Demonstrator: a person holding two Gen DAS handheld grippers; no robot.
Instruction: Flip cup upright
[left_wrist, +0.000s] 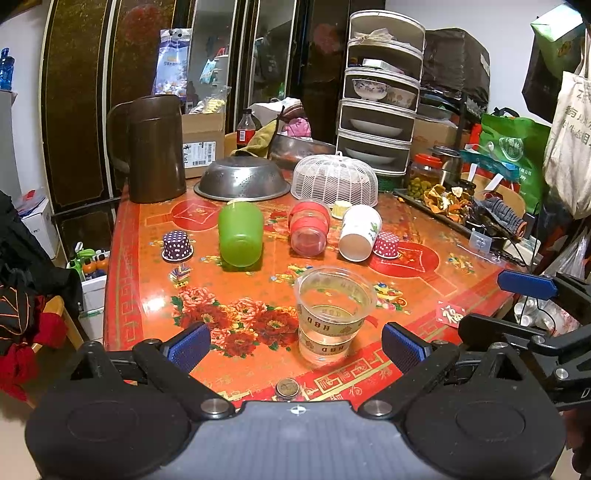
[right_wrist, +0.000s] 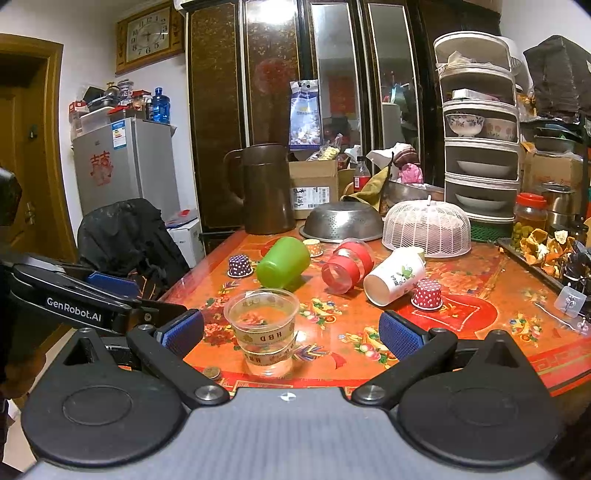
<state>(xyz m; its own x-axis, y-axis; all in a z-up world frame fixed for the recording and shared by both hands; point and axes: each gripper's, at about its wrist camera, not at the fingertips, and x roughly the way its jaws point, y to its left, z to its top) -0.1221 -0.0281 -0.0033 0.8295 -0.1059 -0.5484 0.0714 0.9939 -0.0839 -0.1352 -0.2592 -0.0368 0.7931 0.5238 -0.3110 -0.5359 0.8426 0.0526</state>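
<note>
Clear cup (left_wrist: 334, 314) stands upright at lower centre of the worktop (left_wrist: 147, 295), while green cup (left_wrist: 240, 234) lies tipped mid-frame; both the left claw (left_wrist: 295, 347) and right claw (right_wrist: 291, 336) gape wide and empty, and a careless reach could topple it.

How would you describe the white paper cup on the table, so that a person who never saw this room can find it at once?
Start at the white mesh food cover at the back of the orange table. Just in front of it, three cups lie tipped in a row: green cup, red-banded cup, then the white paper cup. It is the rightmost, the only white one, with a small green print, beside a red dotted cupcake liner.
</note>
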